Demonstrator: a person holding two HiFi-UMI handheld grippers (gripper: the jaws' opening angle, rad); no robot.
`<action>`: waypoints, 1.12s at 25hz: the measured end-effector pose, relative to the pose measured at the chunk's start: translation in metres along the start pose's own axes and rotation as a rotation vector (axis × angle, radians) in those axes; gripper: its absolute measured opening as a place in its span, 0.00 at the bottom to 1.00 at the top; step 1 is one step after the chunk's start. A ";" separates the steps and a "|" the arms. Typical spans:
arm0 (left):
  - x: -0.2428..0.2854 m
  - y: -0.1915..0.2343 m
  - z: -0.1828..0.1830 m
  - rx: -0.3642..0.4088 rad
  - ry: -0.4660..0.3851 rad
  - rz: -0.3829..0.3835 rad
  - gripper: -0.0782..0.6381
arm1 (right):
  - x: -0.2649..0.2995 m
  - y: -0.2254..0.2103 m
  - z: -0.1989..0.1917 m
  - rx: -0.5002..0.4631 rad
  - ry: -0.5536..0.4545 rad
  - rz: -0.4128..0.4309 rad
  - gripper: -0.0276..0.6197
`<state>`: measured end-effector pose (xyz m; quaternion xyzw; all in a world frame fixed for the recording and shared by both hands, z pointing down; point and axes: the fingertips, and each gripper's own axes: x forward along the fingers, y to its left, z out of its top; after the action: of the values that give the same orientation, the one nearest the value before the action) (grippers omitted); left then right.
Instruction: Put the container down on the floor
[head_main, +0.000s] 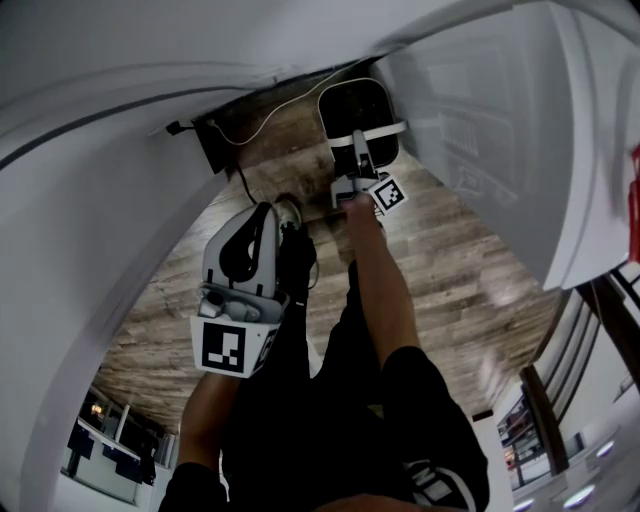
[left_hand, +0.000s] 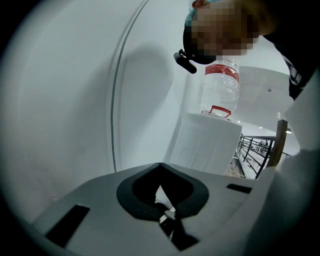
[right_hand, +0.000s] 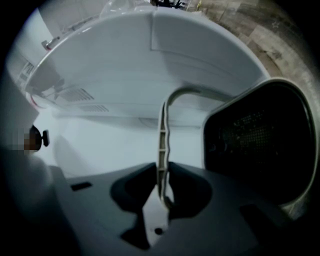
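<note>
The container (head_main: 352, 112) is a dark bin with a white bail handle (head_main: 378, 132), hanging just above the wood floor at the far end of the head view. My right gripper (head_main: 360, 152) is shut on that handle. In the right gripper view the thin white handle (right_hand: 162, 145) runs up from between the jaws of the right gripper (right_hand: 162, 192), and the container's black perforated wall (right_hand: 255, 145) fills the right side. My left gripper (head_main: 262, 222) hangs lower left, beside the person's leg, jaws together and holding nothing. Its own view shows the left gripper (left_hand: 167, 215) pointing at a white wall.
Wood plank floor (head_main: 450, 270) lies between large white curved bodies at left (head_main: 90, 200) and right (head_main: 500, 120). A black box with cable (head_main: 215, 150) sits at the far wall. The person's shoe (head_main: 288, 212) is near it. A clear bottle (left_hand: 220, 87) stands on a white unit (left_hand: 207, 145).
</note>
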<state>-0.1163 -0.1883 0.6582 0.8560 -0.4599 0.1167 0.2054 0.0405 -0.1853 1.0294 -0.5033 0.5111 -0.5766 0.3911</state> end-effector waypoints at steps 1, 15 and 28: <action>-0.001 0.000 0.000 0.001 0.001 -0.001 0.15 | -0.003 -0.001 0.000 -0.001 0.001 0.000 0.18; -0.018 -0.002 0.001 -0.022 -0.016 0.009 0.15 | -0.014 -0.012 -0.001 0.016 0.090 -0.088 0.28; -0.047 -0.015 0.007 -0.058 -0.021 0.017 0.15 | -0.027 -0.001 -0.004 0.037 0.085 -0.142 0.36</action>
<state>-0.1297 -0.1492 0.6303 0.8470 -0.4723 0.0960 0.2243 0.0420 -0.1586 1.0258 -0.5061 0.4796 -0.6331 0.3363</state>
